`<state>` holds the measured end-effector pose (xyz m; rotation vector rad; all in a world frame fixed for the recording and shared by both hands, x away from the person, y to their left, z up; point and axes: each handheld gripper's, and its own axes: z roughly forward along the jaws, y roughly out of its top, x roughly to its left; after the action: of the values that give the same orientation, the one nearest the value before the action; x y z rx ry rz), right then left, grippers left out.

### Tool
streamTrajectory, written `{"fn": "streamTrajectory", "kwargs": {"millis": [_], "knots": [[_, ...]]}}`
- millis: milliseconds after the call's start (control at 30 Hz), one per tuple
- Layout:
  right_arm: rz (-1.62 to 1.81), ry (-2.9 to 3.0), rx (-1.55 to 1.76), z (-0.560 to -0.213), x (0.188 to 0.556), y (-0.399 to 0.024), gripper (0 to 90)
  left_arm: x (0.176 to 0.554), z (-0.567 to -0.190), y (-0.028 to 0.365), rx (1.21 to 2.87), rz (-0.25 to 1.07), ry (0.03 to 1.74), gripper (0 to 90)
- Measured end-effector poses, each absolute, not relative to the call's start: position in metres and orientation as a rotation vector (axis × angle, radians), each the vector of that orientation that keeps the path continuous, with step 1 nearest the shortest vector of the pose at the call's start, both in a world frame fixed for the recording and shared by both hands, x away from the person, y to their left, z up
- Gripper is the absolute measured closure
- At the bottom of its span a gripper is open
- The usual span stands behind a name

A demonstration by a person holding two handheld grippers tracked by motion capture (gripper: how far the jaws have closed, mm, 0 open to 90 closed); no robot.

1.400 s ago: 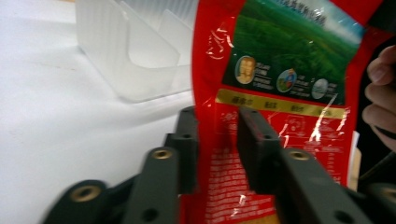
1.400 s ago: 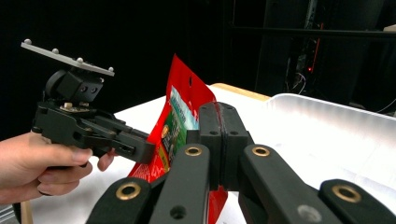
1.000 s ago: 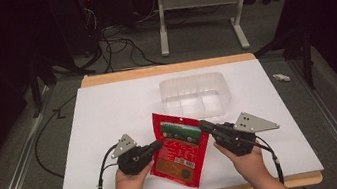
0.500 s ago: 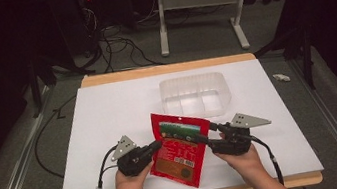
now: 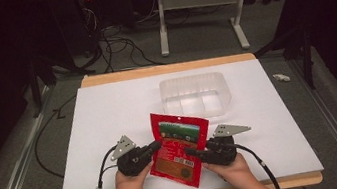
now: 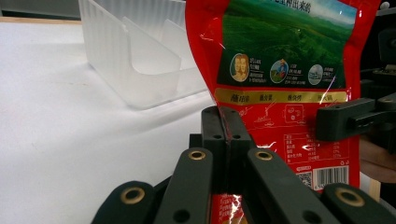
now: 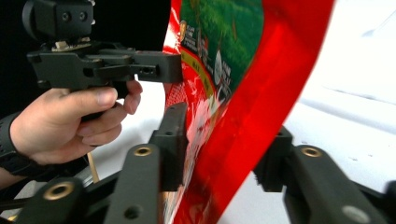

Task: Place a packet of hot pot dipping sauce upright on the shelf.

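A red snack pouch (image 5: 178,147) stands tilted above the near part of the white table (image 5: 108,113), held up between two hands. It bears a green landscape picture across its top, small round portraits, a gold band of characters too small to read, and a barcode near the bottom corner.

The left hand (image 5: 128,185) comes in from the near edge, knuckles up, its left tongs (image 5: 156,146) pointing inward and clamped tight on the pouch's left edge — in the left gripper view the two black jaws meet on the foil seam (image 6: 226,135).

The right hand (image 5: 230,166) mirrors it from the other side. The right tongs (image 5: 188,151) have just been closing; their jaws straddle the pouch's right edge, one pad against the foil, the other standing clear of it (image 7: 273,161).

Beyond the pouch, a clear plastic tray (image 5: 196,95) with dividers sits on the table — just behind it.
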<state>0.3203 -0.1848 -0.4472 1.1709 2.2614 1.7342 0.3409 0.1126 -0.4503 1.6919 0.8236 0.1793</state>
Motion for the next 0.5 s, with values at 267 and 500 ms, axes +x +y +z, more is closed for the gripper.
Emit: {"fn": "streamTrajectory", "kwargs": {"millis": [267, 500], "knots": [[1.751, 2.294, 1.165, -0.4483, 0.3192, -0.1854, 74.5, 0.3409, -0.4510, 0.1119, 1.692, 0.181, 0.836, 90.0], [1.769, 2.309, 1.148, -0.4485, 0.3189, -0.1853, 80.8, 0.3408, -0.4513, 0.1123, 1.691, 0.180, 0.837, 90.0]]}}
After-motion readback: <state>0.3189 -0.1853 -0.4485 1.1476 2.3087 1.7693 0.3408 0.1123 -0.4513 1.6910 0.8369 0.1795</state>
